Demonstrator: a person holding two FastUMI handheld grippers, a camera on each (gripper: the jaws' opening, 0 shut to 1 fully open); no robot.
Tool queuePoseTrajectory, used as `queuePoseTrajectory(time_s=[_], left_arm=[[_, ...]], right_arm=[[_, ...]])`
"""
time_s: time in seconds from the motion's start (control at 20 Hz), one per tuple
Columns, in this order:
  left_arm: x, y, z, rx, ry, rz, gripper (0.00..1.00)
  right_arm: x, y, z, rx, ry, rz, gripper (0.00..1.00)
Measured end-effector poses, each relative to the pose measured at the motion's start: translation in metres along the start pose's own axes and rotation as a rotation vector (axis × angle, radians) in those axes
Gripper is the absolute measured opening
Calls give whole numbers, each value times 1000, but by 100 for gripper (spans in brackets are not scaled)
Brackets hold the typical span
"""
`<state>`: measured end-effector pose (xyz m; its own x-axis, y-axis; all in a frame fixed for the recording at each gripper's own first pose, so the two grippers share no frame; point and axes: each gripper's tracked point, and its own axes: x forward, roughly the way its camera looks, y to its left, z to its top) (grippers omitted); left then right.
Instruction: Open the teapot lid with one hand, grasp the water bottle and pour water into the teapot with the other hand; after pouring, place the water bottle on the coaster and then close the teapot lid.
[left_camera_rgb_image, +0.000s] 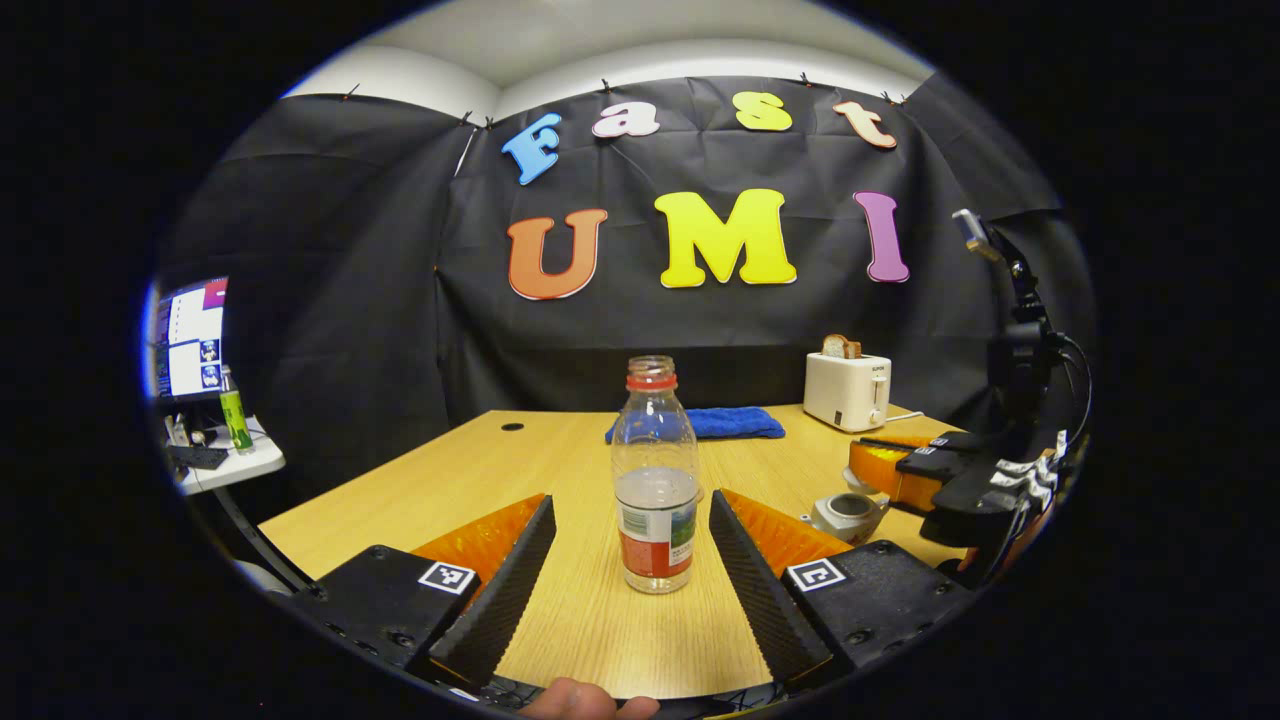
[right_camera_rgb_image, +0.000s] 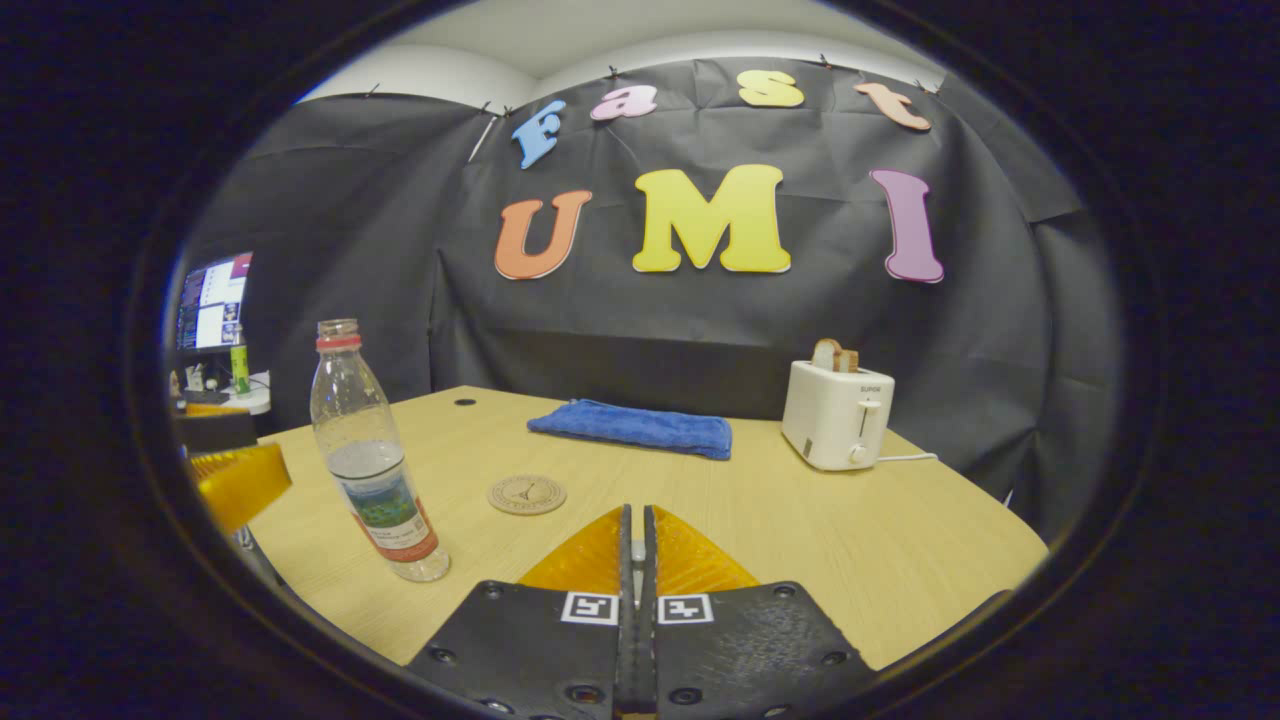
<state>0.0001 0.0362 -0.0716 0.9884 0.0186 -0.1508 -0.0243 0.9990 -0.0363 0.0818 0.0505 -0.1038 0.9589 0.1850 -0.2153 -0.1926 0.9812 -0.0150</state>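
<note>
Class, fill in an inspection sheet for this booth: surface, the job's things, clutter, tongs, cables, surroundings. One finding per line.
Surface: wooden table, one round hole near the far edge.
Job's things: water bottle upright, uncapped, partly filled; teapot lid off; coaster bare.
Clutter: blue cloth; toaster with bread in its slot.
Tongs: left tongs open, either side of the bottle, not touching; right tongs shut, what they grip is unclear.
Cables: white cord from the toaster.
Surroundings: monitor on a side table.

Open lane between spread fingers (left_camera_rgb_image: 510, 570) straight to the water bottle (left_camera_rgb_image: 655, 480) — bare table (left_camera_rgb_image: 600, 620) either side. Teapot (left_camera_rgb_image: 848, 512) and right gripper (left_camera_rgb_image: 950, 480) crowding right; towel (right_camera_rgb_image: 632, 428), toaster (right_camera_rgb_image: 836, 414) well back.
</note>
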Motion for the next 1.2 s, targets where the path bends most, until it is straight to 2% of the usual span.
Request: queuePoseTrajectory(time_s=[0.25, 0.5, 0.75, 0.85, 0.9, 1.0, 1.2], left_arm=[[25, -16, -25, -37, 60, -39, 97], [59, -13, -50, -46, 120, -33, 98], [73, -12, -61, -60, 150, -36, 98], [75, -13, -56, -48, 139, -40, 91], [74, -14, -57, -39, 140, -40, 83], [75, -15, -57, -20, 150, -45, 78], [70, -3, -43, 125, 145, 17, 77]], right_arm=[[-25, -21, 8, -13, -11, -13, 0], [-40, -42, 10, -29, -20, -48, 0], [-46, -61, 4, -18, -7, -82, 0], [-46, -64, -1, -14, 1, -83, 0], [-47, -65, -2, -14, 4, -82, 0], [-48, -67, -5, -7, 7, -81, 0], [-53, -76, -7, 13, 6, -83, 0]])
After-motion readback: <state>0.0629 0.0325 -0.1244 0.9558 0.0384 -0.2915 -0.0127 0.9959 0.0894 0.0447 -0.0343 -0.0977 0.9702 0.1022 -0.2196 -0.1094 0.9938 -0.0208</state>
